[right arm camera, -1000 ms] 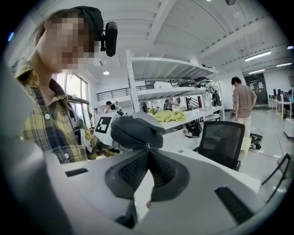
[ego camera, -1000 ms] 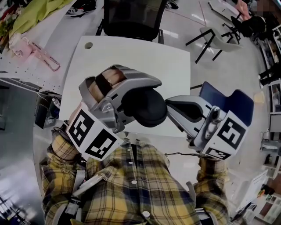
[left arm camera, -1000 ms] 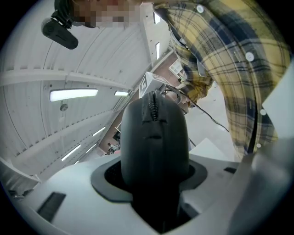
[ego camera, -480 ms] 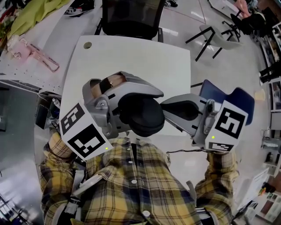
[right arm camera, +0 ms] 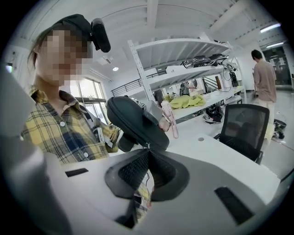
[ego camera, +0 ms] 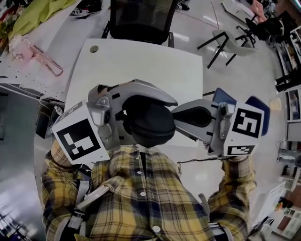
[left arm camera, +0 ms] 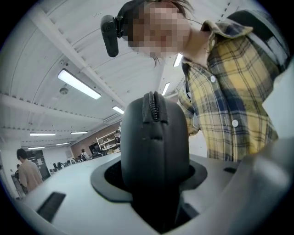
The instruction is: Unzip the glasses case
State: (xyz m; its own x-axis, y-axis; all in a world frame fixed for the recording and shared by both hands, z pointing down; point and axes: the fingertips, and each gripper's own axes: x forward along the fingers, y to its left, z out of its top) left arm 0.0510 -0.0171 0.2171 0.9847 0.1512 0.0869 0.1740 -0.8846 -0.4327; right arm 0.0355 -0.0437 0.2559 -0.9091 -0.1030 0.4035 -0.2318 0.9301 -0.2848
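In the head view, the black oval glasses case (ego camera: 151, 123) is held up in front of my plaid shirt. My left gripper (ego camera: 157, 121) is shut on it, one grey finger above and one below. In the left gripper view the case (left arm camera: 154, 147) stands upright between the jaws of the left gripper (left arm camera: 154, 176), with its zipper (left arm camera: 152, 106) running over the top. My right gripper (ego camera: 174, 116) comes in from the right and meets the case's edge. In the right gripper view the right gripper (right arm camera: 147, 153) is pinched shut at the case's (right arm camera: 131, 120) seam, apparently on the zipper pull (right arm camera: 148, 146).
A white table (ego camera: 141, 61) lies beyond the grippers, with a black office chair (ego camera: 141, 19) behind it. A blue chair (ego camera: 254, 110) stands at the right. A pink object (ego camera: 40, 59) and green cloth (ego camera: 37, 14) lie on the bench at left. A person (right arm camera: 264, 78) stands far off.
My left gripper has rolled, swinging its marker cube out to the left and turning the case. The right gripper has shifted slightly up and stayed at the case's right edge.
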